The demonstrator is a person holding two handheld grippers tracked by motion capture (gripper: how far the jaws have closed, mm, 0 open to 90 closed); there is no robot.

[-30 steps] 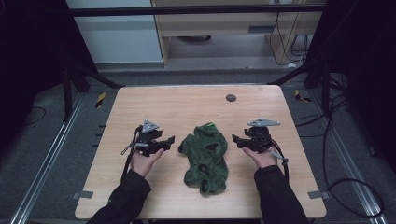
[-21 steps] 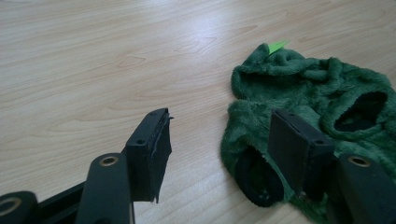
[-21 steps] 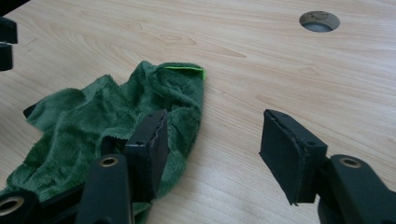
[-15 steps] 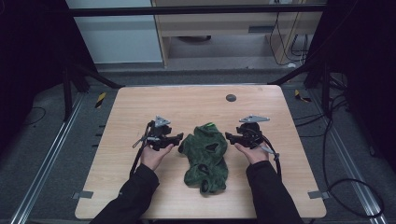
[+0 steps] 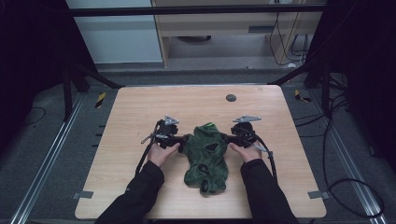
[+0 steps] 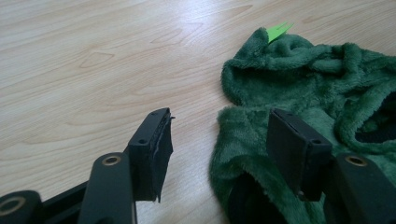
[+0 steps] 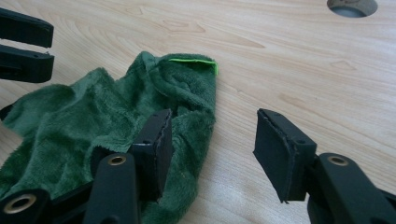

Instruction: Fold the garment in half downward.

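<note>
Green fleece garment (image 5: pixel 205 156) lies crumpled mid-counter (image 5: pixel 140 107), nearer the person's edge. Both grippers have moved in from either side since a sec ago and now flank its upper edge. Left gripper (image 6: pixel 219 140): jaws released, straddling the cloth edge. Right gripper (image 7: pixel 212 140): jaws just been closing, not yet pinching fabric. Likely abt to grab both sides.

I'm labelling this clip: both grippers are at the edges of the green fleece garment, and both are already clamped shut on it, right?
Not clamped. Both gripper views show the left gripper and right gripper open at the edges of the green fleece garment, pads not pressing the fabric.
</note>
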